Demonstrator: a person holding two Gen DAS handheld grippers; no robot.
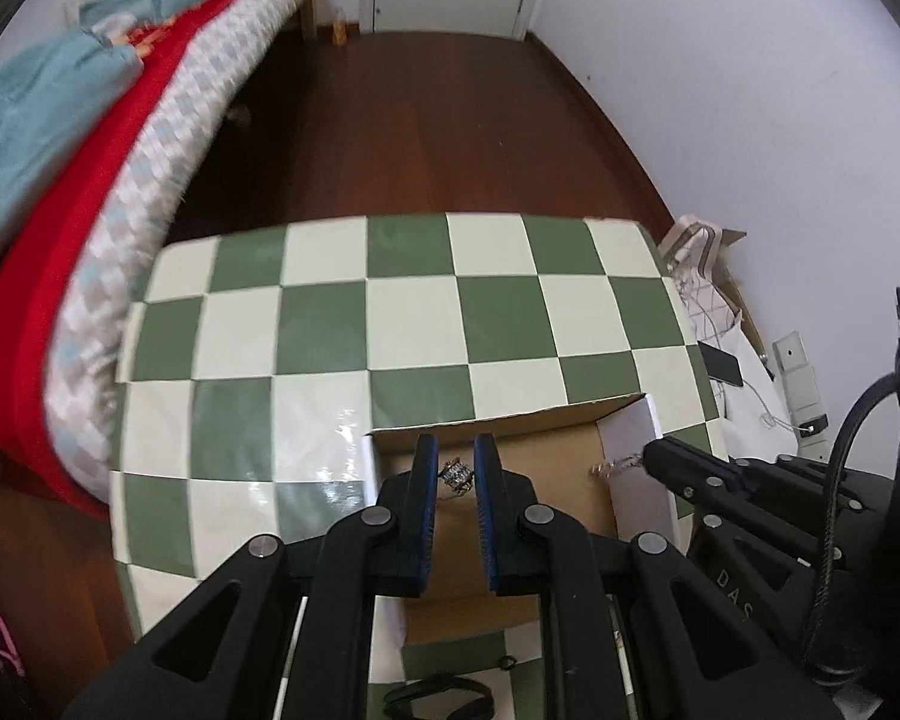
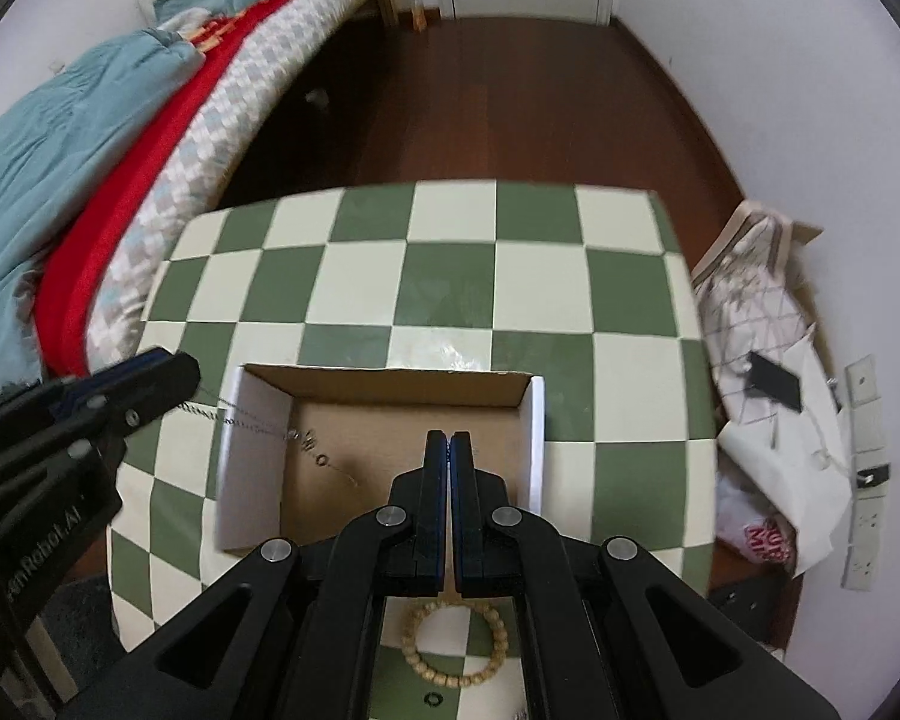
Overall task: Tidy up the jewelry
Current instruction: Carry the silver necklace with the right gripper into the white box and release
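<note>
A thin silver necklace hangs between my two grippers over an open cardboard box (image 2: 534, 420). In the left wrist view my left gripper (image 1: 456, 445) is shut on the necklace's sparkling piece (image 1: 455, 476), just above the box floor (image 1: 546, 468). At the right of that view, my right gripper (image 1: 651, 455) pinches the chain end (image 1: 615, 468) over the box's white side wall. In the right wrist view my right gripper (image 2: 450, 437) is shut, fingers together. The chain (image 2: 252, 420) runs from the left gripper (image 2: 189, 369) down into the box.
The box sits on a green-and-white checked table (image 2: 450, 276). Near the table's front edge lie a wooden bead bracelet (image 2: 455, 642), a small black ring (image 2: 433, 699) and a black band (image 1: 438, 699). A bed with red and teal covers (image 2: 90, 180) borders the left. Bags (image 2: 762, 324) lie on the floor at right.
</note>
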